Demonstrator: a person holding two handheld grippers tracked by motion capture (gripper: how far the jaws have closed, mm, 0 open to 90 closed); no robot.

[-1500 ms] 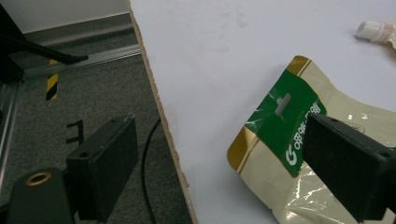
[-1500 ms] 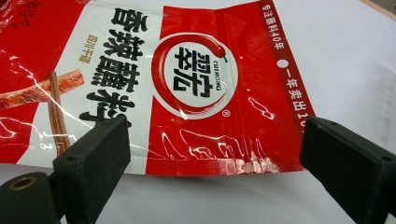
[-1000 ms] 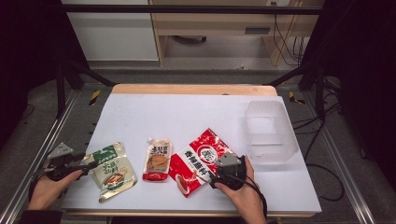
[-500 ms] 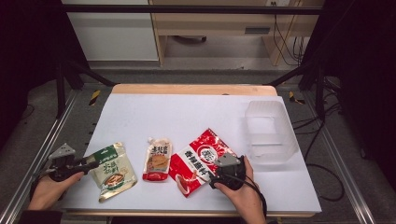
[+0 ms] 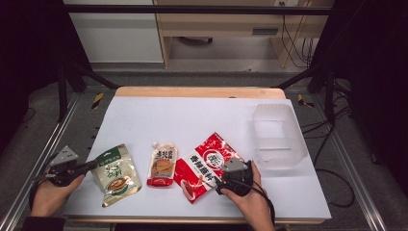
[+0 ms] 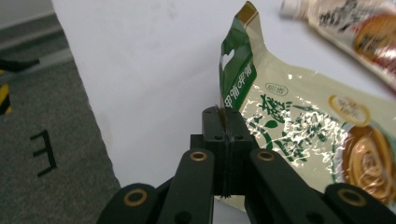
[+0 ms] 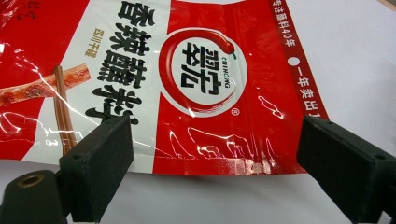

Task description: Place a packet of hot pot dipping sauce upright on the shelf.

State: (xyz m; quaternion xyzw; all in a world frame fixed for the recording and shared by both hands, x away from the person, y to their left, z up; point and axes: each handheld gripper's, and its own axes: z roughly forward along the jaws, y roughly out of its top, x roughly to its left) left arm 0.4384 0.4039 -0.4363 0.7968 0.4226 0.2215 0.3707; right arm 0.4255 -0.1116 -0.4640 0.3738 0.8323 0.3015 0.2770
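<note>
At the near left corner of the white table [image 5: 192, 115], your left gripper [image 5: 91, 166] has just been closing, and its black jaws are now pressed together on the edge of the glossy green-and-cream foil pouch [image 5: 115, 174]. From the left gripper view, the left gripper [image 6: 223, 122] pinches the thin green side seam of that pouch [image 6: 299, 126] just below its notched top corner, and the seam stands up on edge between the pads while the rest of the pouch lies on the table to the right. Your left hand [image 5: 50, 195] sits off the table's left edge, over the grey floor.

Just right of the pouch lies a small red-and-white spouted sauce sachet [image 5: 162, 164], apart from it, with its cap pointing away from you. Next to that, a large shiny red-and-white seasoning bag [image 5: 204, 166] lies flat and angled.

Your right gripper [image 5: 226, 177] rests at the near right edge of the red bag, with your right hand [image 5: 250, 199] behind it. Along the right gripper view, the right gripper [image 7: 215, 154] has its jaws spread wide, one on each side of the bag's lower seam [image 7: 205, 93], and neither pad presses on it.

Farther right and well apart stands a clear, frosted plastic rectangular tub [image 5: 276, 134], near the table's right edge.
</note>
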